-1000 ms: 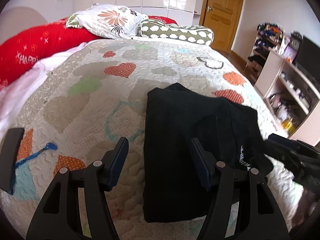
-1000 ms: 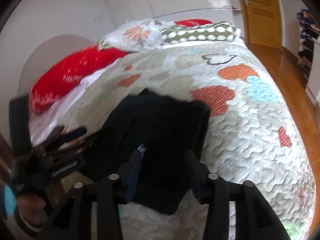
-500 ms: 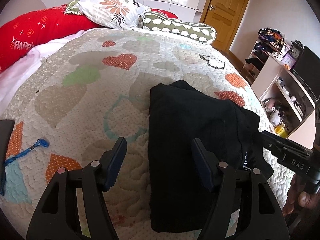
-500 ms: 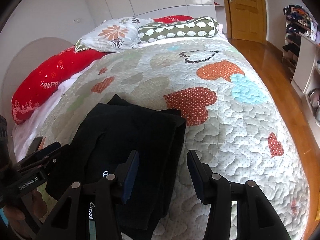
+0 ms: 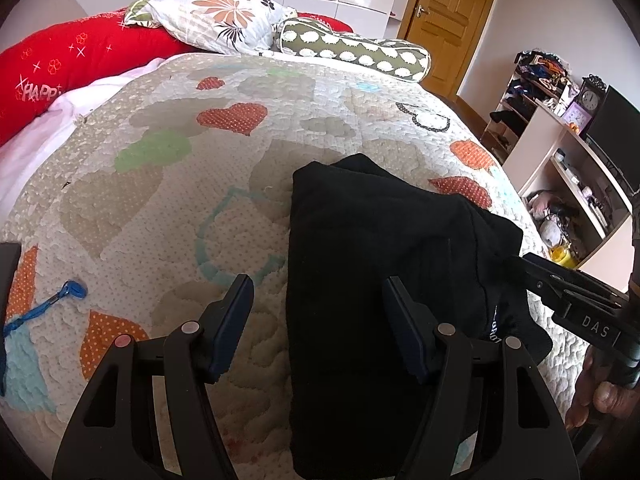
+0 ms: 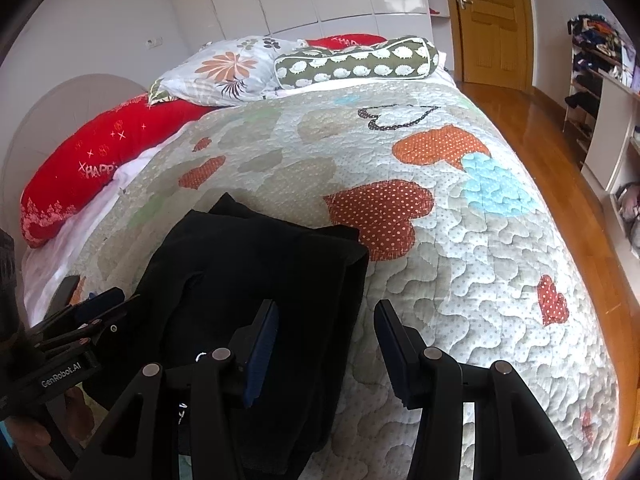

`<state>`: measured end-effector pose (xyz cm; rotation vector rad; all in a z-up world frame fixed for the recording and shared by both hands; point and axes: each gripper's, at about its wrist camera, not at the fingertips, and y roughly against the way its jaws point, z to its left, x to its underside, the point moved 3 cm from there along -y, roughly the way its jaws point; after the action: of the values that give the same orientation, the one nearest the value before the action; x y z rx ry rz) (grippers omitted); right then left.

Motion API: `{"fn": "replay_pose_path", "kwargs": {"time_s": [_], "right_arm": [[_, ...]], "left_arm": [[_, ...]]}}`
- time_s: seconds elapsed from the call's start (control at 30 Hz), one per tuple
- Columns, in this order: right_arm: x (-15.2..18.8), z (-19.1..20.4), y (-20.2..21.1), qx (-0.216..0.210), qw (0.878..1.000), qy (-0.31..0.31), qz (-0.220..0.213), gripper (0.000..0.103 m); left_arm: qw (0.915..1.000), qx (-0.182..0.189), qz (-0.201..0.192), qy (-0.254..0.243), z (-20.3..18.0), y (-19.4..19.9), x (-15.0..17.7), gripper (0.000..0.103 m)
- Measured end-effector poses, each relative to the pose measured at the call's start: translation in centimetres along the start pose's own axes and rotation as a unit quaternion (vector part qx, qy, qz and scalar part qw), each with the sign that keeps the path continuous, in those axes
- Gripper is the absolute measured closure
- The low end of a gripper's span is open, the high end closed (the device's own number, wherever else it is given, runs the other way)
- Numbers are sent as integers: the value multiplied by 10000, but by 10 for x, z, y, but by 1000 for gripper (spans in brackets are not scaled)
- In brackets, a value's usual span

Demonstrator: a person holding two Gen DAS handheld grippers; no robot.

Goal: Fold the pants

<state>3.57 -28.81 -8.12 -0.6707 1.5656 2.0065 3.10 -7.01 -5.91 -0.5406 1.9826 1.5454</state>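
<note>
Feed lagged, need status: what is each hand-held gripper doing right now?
Left hand-held gripper: open, holding nothing, above the black pants.
Right hand-held gripper: open, holding nothing.

Quilted bed (image 6: 460, 240), wooden door (image 6: 492, 20)

The near end of the black pants (image 5: 360, 280) runs off the bottom edge of the left wrist view, behind the gripper's fingers (image 5: 404, 332). White lettering on the fabric, lower right, is partly covered and unreadable. Items on the shelves (image 5: 568, 184) at far right are too small to identify.
</note>
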Motion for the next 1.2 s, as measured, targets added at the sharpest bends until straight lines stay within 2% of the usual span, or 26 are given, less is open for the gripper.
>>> {"fn": "replay_pose_path", "kwargs": {"time_s": [0.23,0.33,0.53,0.77,1.2], "right_arm": [[-1,-1,-2,35,10000,41,-4,56],[0,0,-1,-60,9999,113,-28,65],[2,4,-1,-46,9998,211,-41,68],[2,5,1,-41,9996,256,-75,80],[2,-1,3,73,9998,207,-33,81]], "left_arm": [[10000,-41,-12,-20,-1,-1,0,36],[9998,-148,-63,-76,-4,0,0,36],[9991,-307,-170,-236,-8,2,-1,36],[9984,-452,-246,-213,-4,6,-3,36],[9973,-600,-345,-234,-2,11,-4,36]]}}
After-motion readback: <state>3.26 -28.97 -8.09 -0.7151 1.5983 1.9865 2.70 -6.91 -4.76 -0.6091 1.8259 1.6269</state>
